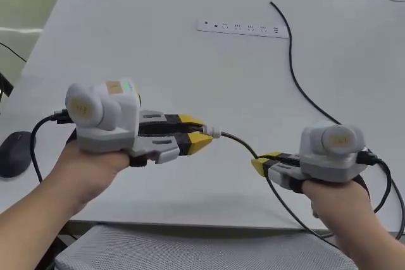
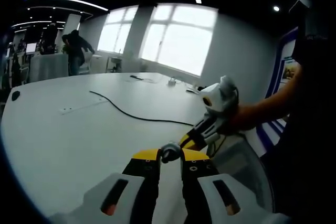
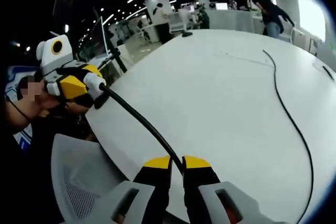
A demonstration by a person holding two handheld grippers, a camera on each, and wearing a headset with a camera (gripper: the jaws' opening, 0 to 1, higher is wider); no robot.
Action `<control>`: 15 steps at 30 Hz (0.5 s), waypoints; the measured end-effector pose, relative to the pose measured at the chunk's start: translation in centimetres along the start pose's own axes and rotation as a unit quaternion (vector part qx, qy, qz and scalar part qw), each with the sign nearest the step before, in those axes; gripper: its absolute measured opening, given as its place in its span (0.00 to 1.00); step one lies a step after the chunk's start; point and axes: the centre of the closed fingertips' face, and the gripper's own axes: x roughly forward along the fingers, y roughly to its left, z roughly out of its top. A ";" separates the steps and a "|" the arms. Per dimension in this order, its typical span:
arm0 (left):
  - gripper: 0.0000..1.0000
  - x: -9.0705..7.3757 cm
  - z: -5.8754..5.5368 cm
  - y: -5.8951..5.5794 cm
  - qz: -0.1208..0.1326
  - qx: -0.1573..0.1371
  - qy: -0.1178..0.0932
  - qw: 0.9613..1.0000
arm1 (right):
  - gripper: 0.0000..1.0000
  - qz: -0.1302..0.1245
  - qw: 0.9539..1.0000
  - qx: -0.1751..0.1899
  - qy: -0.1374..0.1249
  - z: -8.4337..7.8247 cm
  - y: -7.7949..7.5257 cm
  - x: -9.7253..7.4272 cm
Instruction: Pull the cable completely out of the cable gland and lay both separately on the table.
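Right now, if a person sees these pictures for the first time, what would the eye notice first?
First, the two yellow-tipped tools above the near edge of the white table: the left tool is shut on the small grey cable gland, the right tool on the black cable that hangs between them. Farther back a white power strip lies on the table.

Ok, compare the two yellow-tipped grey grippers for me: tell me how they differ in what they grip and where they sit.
The left gripper is shut on the small grey cable gland; the right gripper is shut on the thin black cable itself. In the head view the left gripper sits higher, the right gripper lower, towards the white table's front edge. Both are closed, tips facing each other, with the cable stretched between them and not yet out of the gland.
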 end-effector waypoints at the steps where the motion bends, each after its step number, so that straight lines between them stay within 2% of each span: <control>1: 0.15 0.0 0.0 0.0 -0.001 0.001 0.000 1.000 | 0.03 0.000 1.000 -0.014 -0.003 0.2 0.0 -0.1; 2: 0.15 0.0 0.0 0.0 -0.001 0.001 0.001 1.000 | 0.04 0.002 1.000 -0.025 -0.004 0.3 0.2 -0.2; 5: 0.15 0.0 0.0 0.1 -0.002 0.002 0.003 1.000 | 0.13 0.013 0.999 -0.023 -0.026 1.8 0.8 -0.7; 8: 0.15 -0.1 -0.1 0.1 -0.003 0.002 0.005 1.000 | 0.16 0.015 0.997 -0.068 -0.044 3.7 1.7 -1.2; 10: 0.15 -0.2 -0.2 0.2 -0.003 0.003 0.006 1.000 | 0.20 0.020 0.991 -0.117 -0.054 5.1 2.7 -1.4; 11: 0.15 -0.3 -0.2 0.3 -0.003 0.001 0.006 1.000 | 0.22 0.028 0.987 -0.146 -0.058 5.8 3.6 -1.5; 15: 0.15 -0.3 -0.1 0.3 -0.005 0.001 0.005 1.000 | 0.25 0.043 0.972 -0.225 -0.058 6.7 5.8 -1.5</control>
